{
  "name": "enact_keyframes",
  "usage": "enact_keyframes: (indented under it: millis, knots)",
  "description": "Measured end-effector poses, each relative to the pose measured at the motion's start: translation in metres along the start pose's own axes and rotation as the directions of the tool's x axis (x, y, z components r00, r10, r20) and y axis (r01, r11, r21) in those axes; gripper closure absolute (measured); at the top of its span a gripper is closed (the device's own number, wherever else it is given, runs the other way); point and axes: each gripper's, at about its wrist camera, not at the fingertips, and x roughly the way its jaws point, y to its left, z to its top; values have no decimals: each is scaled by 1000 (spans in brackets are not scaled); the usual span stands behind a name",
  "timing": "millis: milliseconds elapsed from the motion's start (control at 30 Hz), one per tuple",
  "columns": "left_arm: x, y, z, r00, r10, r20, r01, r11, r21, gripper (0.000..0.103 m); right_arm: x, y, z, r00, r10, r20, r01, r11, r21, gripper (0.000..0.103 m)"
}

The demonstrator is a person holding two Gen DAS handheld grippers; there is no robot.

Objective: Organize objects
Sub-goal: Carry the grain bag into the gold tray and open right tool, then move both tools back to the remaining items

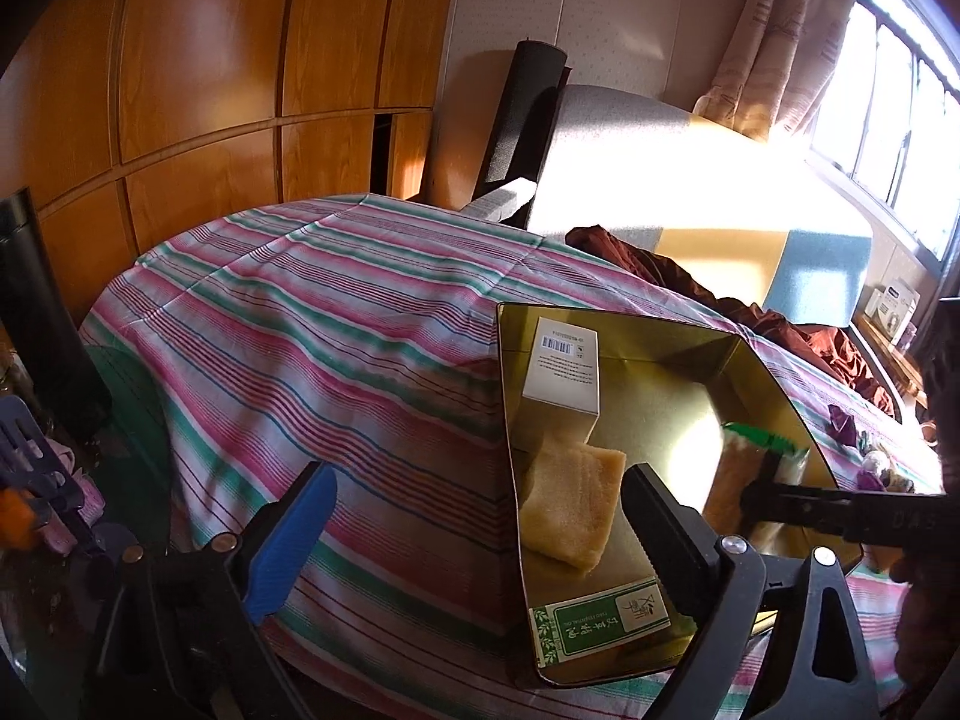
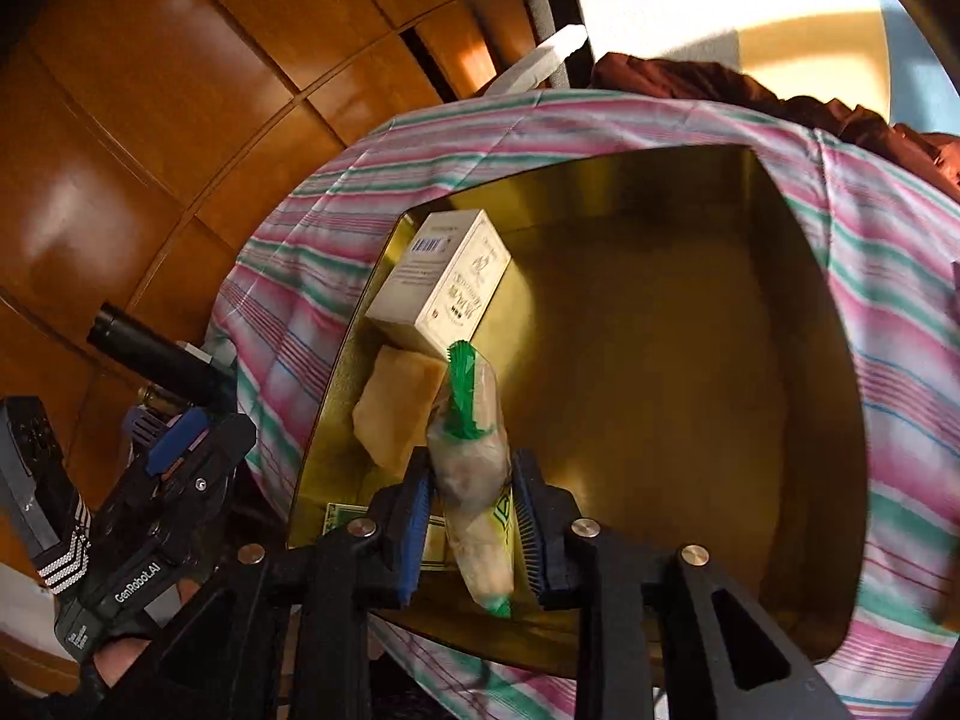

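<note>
The right tool (image 2: 471,531) grips a clear, green-edged plastic snack packet (image 2: 474,480), its long axis pointing into the open gold metal tin (image 2: 660,312) directly below; the left tool (image 1: 480,540) gapes empty nearby.

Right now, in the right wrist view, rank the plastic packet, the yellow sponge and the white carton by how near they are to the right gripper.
1. Plastic packet: clamped in the right gripper, above the gold tin.
2. Yellow sponge: just beyond, left of the packet, on the tin's floor.
3. White carton: farthest, past the sponge, against the tin's left wall.
</note>
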Motion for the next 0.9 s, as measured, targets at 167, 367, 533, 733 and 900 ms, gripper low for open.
enact_keyframes:
  millis: [167,367,533,733,900]
  knots:
    - [4,1,-2,999,31,-13,-31,1000,3,0,6,-7,-13,999,-44,-17,44,999,4,69]
    - [6,-4,-6,999,23,-32,-23,1000,15,0,-5,-13,-21,997,-80,5,80,997,-3,64]
    - [0,-13,-6,1000,22,-20,-21,999,40,0,-17,-5,-23,991,-128,43,130,990,-49,58]
    - [-5,-22,-7,1000,26,-10,-25,997,66,0,-34,-3,-28,975,-197,100,206,974,-90,36]
    - [-7,-31,-9,1000,24,-16,-22,996,82,0,-45,-15,-31,967,-228,116,237,969,-71,31]
